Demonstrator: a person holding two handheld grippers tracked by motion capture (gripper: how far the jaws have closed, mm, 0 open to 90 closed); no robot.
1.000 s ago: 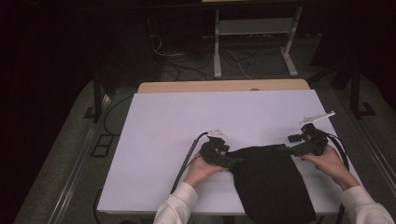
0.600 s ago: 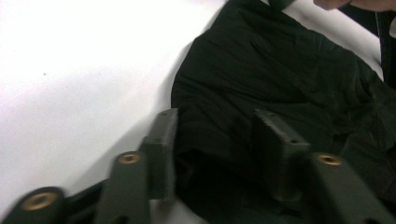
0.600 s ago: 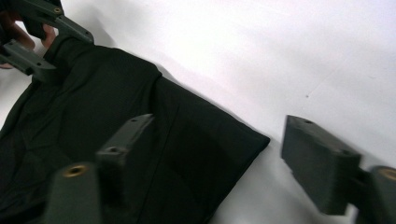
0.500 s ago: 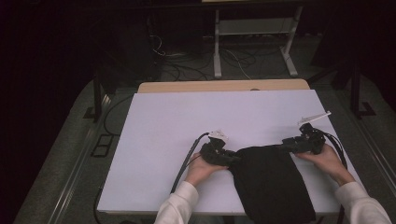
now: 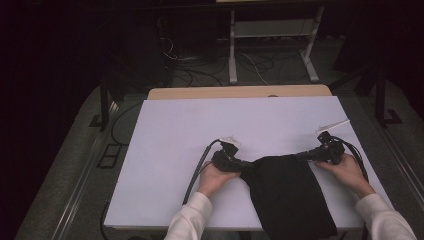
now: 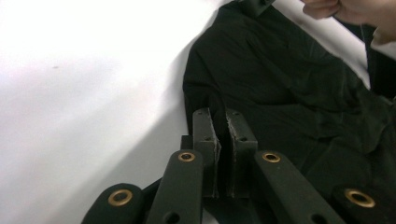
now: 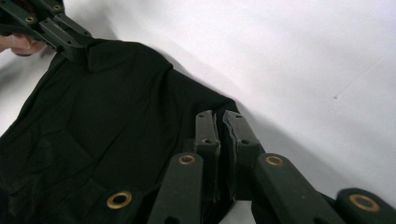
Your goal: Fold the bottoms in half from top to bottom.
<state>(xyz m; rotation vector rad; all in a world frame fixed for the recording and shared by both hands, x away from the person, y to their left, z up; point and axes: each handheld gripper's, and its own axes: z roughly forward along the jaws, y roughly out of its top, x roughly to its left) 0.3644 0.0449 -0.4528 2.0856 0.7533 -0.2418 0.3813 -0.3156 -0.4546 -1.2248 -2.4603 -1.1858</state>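
A black cloth (image 5: 286, 196) lies on the white table (image 5: 200, 130) near its front edge and hangs over that edge. My left gripper (image 5: 246, 167) pinches the cloth's far left corner. My right gripper (image 5: 301, 156) pinches the far right corner. Both pairs of jaws have just been closing, with the fabric between them. In the left gripper view, the left gripper (image 6: 219, 114) is shut on a fold of the cloth (image 6: 289, 93). In the right gripper view, the right gripper (image 7: 218, 115) clamps the cloth's (image 7: 102, 102) edge, with the left gripper (image 7: 70, 39) farther off on the other corner.
A cable runs from each gripper across the table; the left one (image 5: 197, 167) trails toward the front edge. A wooden strip (image 5: 240, 92) lines the table's far edge. Behind it stand a metal rack (image 5: 272, 35) and floor cables. White tabletop spreads to the left and beyond the cloth.
Both grippers' jaws have closed onto the cloth's far corners. The hands have hardly shifted, and the cloth lies as before.
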